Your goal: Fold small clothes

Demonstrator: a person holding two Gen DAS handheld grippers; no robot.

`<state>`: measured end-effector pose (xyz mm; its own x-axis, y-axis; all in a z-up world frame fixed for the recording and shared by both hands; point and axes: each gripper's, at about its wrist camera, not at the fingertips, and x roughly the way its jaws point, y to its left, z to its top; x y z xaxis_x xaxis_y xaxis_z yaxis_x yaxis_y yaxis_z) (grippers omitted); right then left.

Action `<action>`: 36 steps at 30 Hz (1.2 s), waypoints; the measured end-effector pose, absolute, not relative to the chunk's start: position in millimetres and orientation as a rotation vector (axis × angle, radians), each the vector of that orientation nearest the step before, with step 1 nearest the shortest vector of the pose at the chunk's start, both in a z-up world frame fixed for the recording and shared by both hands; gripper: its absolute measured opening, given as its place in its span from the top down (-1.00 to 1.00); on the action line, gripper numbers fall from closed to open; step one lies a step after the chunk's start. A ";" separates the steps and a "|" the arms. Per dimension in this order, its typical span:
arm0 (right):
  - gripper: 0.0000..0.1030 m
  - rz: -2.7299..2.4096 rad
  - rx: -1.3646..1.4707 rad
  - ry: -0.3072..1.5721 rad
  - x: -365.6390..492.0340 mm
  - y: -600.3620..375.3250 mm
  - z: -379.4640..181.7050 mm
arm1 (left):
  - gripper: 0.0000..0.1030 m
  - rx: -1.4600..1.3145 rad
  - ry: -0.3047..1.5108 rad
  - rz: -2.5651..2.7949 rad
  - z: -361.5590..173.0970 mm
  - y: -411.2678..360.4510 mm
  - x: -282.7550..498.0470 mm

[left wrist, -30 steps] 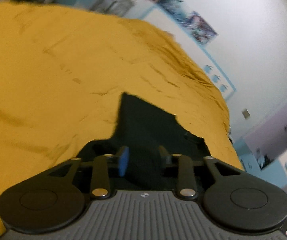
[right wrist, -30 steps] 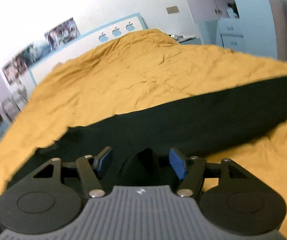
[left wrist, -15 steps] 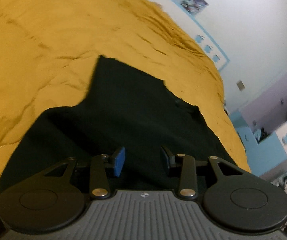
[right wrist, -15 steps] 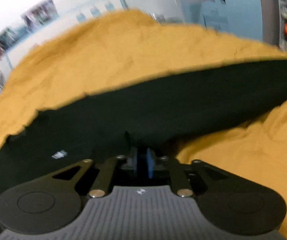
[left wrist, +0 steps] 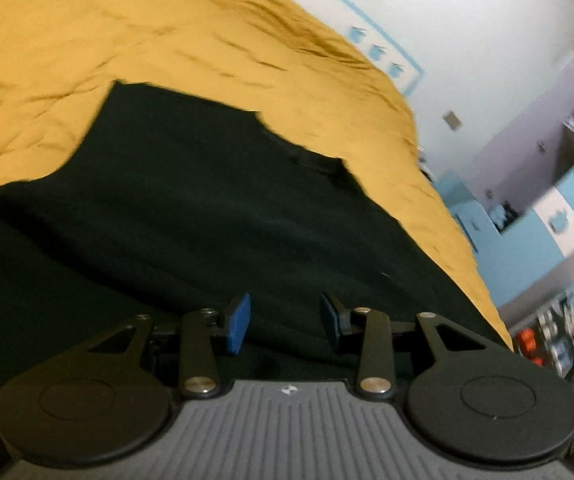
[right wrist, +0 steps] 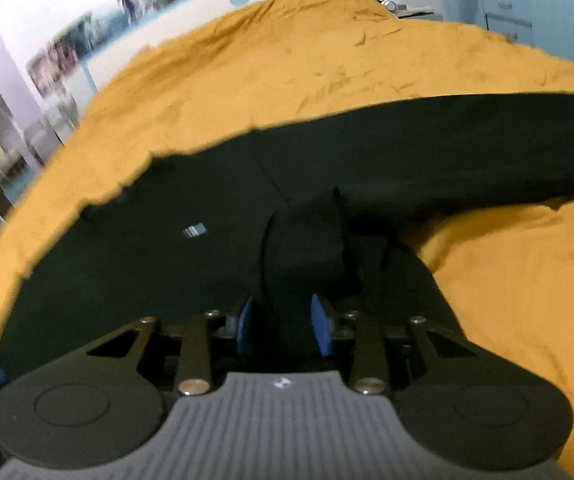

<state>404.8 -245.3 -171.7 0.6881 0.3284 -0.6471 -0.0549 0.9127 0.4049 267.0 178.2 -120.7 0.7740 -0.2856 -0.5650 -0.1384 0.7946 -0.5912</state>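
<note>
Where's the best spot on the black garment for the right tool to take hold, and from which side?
Grip the raised fold of the black garment just ahead of the right tool, coming straight from the near side. It stands up off the yellow bedspread; the rest lies flat.

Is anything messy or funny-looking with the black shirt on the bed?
Yes. The black shirt isn't flat yet: a fold of it bunches up between the open jaws of the right gripper, which have just been opening. The yellow bedspread is wrinkled too. Nothing looks torn or spilled.

Black garment (right wrist: 215, 208) on mustard bedspread (right wrist: 287, 60), fold between just-opening right claw (right wrist: 283, 330) pads.
</note>
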 end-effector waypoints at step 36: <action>0.83 -0.778 0.824 0.376 450.7 -594.7 -179.1 | -0.09 -0.559 0.799 -0.389 -121.8 20.3 332.3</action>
